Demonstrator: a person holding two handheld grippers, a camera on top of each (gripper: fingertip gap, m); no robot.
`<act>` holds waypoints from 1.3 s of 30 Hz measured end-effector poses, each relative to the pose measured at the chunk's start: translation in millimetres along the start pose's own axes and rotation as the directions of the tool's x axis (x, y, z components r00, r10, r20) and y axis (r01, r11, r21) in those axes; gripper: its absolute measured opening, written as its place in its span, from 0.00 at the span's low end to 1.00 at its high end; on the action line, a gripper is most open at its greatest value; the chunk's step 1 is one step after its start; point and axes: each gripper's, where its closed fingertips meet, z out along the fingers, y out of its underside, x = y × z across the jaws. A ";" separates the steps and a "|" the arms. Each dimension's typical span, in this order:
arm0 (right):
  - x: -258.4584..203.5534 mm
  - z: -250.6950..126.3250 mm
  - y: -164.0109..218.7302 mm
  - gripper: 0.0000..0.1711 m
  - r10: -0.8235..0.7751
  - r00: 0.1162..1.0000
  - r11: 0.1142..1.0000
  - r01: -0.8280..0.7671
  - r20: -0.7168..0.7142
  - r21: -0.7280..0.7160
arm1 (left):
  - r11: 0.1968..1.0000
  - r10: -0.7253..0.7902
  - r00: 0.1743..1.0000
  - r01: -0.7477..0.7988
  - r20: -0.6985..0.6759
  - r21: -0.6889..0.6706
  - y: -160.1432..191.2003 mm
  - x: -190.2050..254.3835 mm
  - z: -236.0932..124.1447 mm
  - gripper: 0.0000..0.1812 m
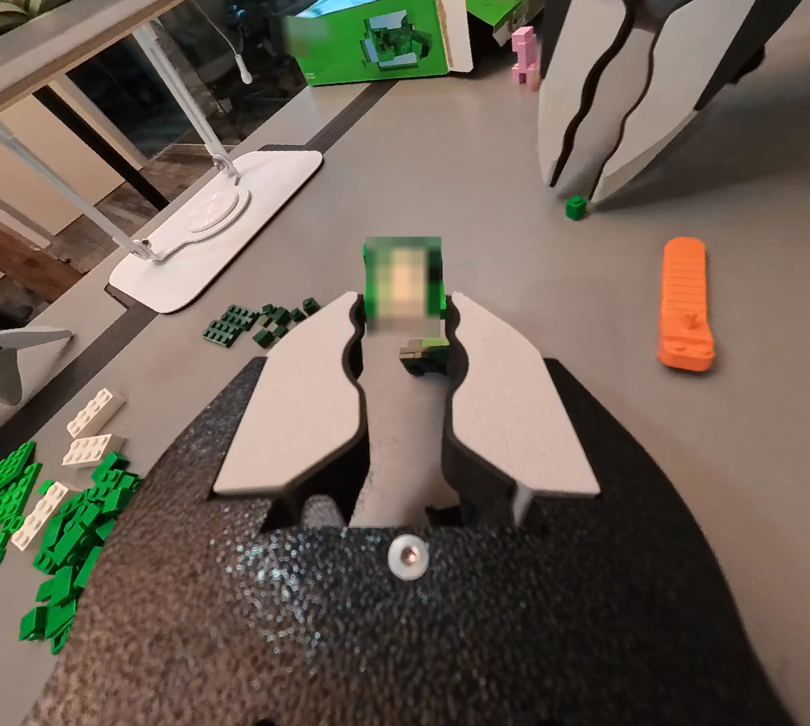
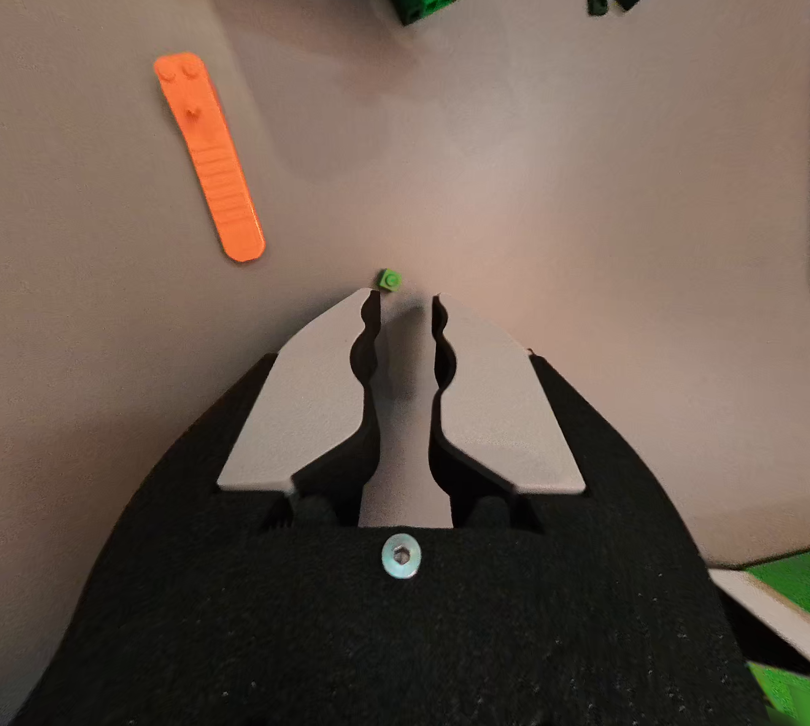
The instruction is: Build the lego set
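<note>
Left wrist view first: the smooth grey table (image 1: 438, 161) spreads under both my claws, with the green cardboard set box (image 1: 385, 34) lying at its far edge and the flat white lamp base (image 1: 214, 231) off to my left. My left gripper (image 1: 405, 304) has its fingers spread apart around the half-built green and dark-green brick model (image 1: 427, 354), which sits between my fingertips; I cannot tell whether they touch it. My right gripper (image 1: 572, 190) comes down from the far right, its fingers parted with the tips near the tabletop. The ribbed orange plastic brick separator (image 1: 683, 306) lies flat, well apart from either claw. Loose bright-green and white bricks (image 1: 74, 516) are heaped at my near left, dark-green pieces (image 1: 254, 321) beyond them. Smallest is the single-stud green square brick (image 1: 575, 206): in the right wrist view it (image 2: 389, 280) rests on the table just past my left-hand fingertip (image 2: 366, 295), outside the gap, ungripped.
</note>
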 end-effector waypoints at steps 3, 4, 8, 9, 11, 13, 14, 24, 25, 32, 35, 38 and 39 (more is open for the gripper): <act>-5.6 -3.2 -1.1 0.13 0.113 0.993 0.990 -0.110 -0.040 0.087 | 1.000 0.005 1.000 -0.005 -0.005 -0.006 0.5 1.0 0.6 0.19; -7.8 -3.6 -1.1 0.13 0.138 0.989 0.986 -0.132 -0.056 0.106 | 1.000 0.006 1.000 -0.006 -0.006 -0.007 0.7 1.1 0.7 0.19; -11.1 -4.2 -2.1 0.11 0.160 0.977 0.978 -0.138 -0.139 0.154 | 1.000 0.007 1.000 -0.007 -0.008 -0.014 1.4 1.5 1.4 0.19; -11.6 -3.5 -2.8 0.11 0.169 0.976 0.976 -0.146 -0.140 0.164 | 1.000 0.009 1.000 -0.009 -0.009 -0.015 1.6 1.8 1.6 0.19; -8.9 -2.4 -4.2 0.12 0.199 0.969 0.966 -0.170 -0.143 0.195 | 1.000 0.013 1.000 -0.014 -0.012 -0.020 2.1 2.5 2.0 0.19; -6.5 -1.2 -5.1 0.13 0.222 0.967 0.957 -0.190 -0.129 0.219 | 1.000 0.019 1.000 -0.020 -0.015 -0.024 2.6 3.4 2.4 0.19; -6.0 -0.5 -5.7 0.12 0.224 0.967 0.955 -0.193 -0.123 0.224 | 0.999 0.022 1.000 -0.022 -0.015 -0.026 2.9 3.6 2.6 0.19; -3.5 -10.2 14.9 0.04 0.122 0.991 0.990 -0.125 -0.051 -0.070 | 0.999 0.026 0.999 -0.026 -0.020 -0.026 3.0 4.6 2.5 0.19; -6.6 -13.9 21.9 0.01 0.106 0.994 0.982 -0.107 -0.017 -0.153 | 0.999 0.025 0.999 -0.026 -0.021 -0.026 3.0 4.6 2.6 0.19; -19.6 -30.0 44.1 0.00 0.047 0.992 0.873 0.018 0.121 -0.487 | 1.000 0.023 1.000 -0.024 -0.021 -0.021 2.5 4.4 2.1 0.19; -14.2 -26.5 41.9 0.00 -0.025 0.995 0.879 0.068 0.096 -0.472 | 0.999 0.024 0.999 -0.025 -0.022 -0.021 2.5 4.8 2.1 0.19; -9.7 -24.7 37.6 0.00 -0.015 0.999 0.917 0.034 0.050 -0.398 | 1.000 0.022 0.999 -0.023 -0.023 -0.021 2.5 5.0 2.0 0.19; -10.1 -24.0 35.0 0.02 0.008 0.999 0.931 0.009 0.045 -0.364 | 0.999 0.022 0.999 -0.022 -0.024 -0.023 2.8 5.0 2.2 0.19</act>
